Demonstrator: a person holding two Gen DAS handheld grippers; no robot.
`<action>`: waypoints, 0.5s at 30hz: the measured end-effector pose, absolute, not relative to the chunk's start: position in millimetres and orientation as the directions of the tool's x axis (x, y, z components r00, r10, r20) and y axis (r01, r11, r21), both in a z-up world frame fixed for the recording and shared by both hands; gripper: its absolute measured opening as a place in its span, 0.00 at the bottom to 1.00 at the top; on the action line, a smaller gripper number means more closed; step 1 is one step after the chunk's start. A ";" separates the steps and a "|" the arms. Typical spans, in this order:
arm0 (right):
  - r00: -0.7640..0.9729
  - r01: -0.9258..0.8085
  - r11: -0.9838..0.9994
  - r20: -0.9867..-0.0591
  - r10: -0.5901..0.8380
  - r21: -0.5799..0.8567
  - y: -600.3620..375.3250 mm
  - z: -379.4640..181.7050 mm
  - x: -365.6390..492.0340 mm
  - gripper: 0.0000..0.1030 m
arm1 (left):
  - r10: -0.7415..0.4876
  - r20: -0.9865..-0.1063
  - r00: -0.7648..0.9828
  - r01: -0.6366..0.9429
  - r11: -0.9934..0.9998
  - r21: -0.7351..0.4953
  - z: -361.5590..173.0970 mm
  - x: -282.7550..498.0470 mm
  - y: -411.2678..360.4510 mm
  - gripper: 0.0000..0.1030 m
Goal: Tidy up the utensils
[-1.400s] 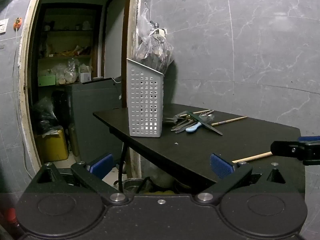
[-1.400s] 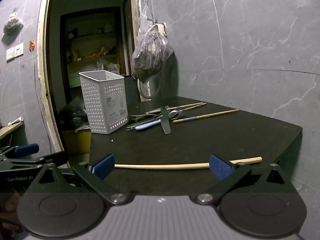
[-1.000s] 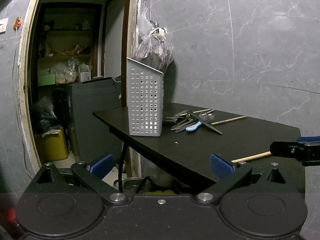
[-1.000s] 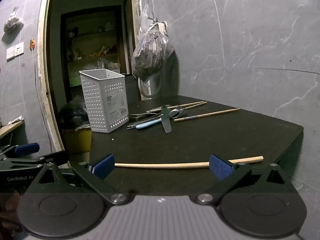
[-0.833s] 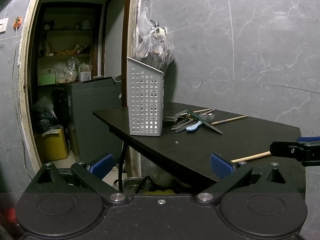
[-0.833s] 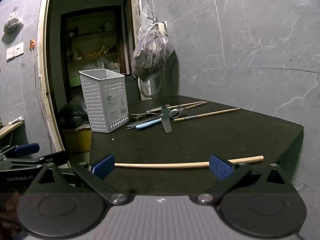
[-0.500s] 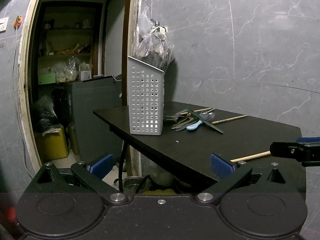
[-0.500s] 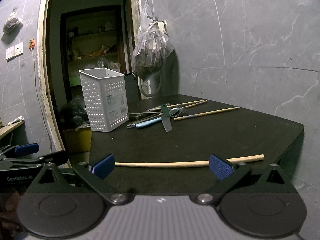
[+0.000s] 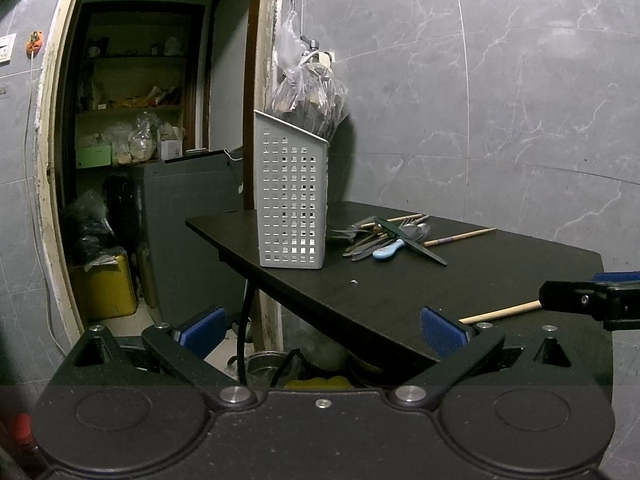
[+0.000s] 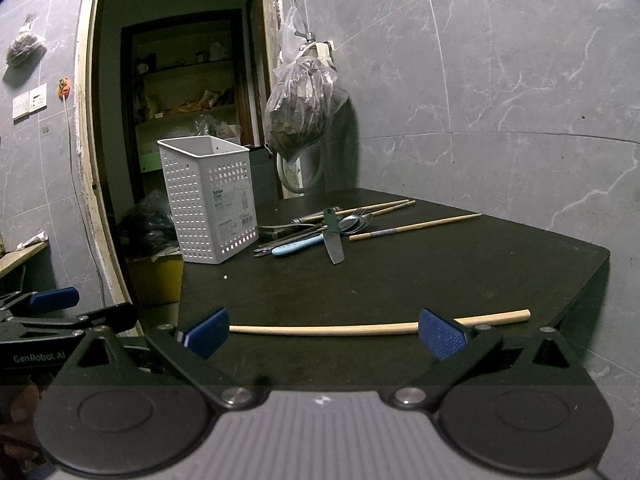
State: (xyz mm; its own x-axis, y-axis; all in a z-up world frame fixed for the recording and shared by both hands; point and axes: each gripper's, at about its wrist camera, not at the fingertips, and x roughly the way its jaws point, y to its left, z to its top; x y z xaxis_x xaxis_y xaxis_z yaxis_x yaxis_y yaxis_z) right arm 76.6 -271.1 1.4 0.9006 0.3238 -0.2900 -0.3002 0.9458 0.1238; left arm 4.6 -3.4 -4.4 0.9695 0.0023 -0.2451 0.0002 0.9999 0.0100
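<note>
I am holding my right gripper and left gripper wide apart, gripping nothing. The white basket is standing upright on the black table; the utensil pile is lying just beside it, and one wooden chopstick is lying well apart from it, near my right fingers.

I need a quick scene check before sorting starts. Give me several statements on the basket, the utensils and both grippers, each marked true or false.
1. The white perforated plastic basket stands upright on the dark table. True.
2. A long pale wooden stick lies alone near the table's front edge. True.
3. The right gripper is shut on the stick. False: its jaws are open, empty, short of the stick.
4. The blue-handled utensil stands inside the basket. False: it lies on the table in the utensil pile.
5. The left gripper is open and holds nothing. True.
</note>
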 end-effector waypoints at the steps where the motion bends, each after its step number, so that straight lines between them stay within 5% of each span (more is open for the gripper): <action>1: 0.901 -0.300 0.946 -0.290 0.324 0.124 -271.1 1.4 76.7 1.00 | 0.002 -0.245 0.969 0.000 1.000 0.010 -5.2 5.1 -3.9 1.00; 15: 0.900 -0.300 0.946 -0.291 0.324 0.125 -270.9 0.9 76.9 1.00 | 0.002 -0.248 0.969 0.000 1.000 0.010 -4.7 5.4 -3.8 1.00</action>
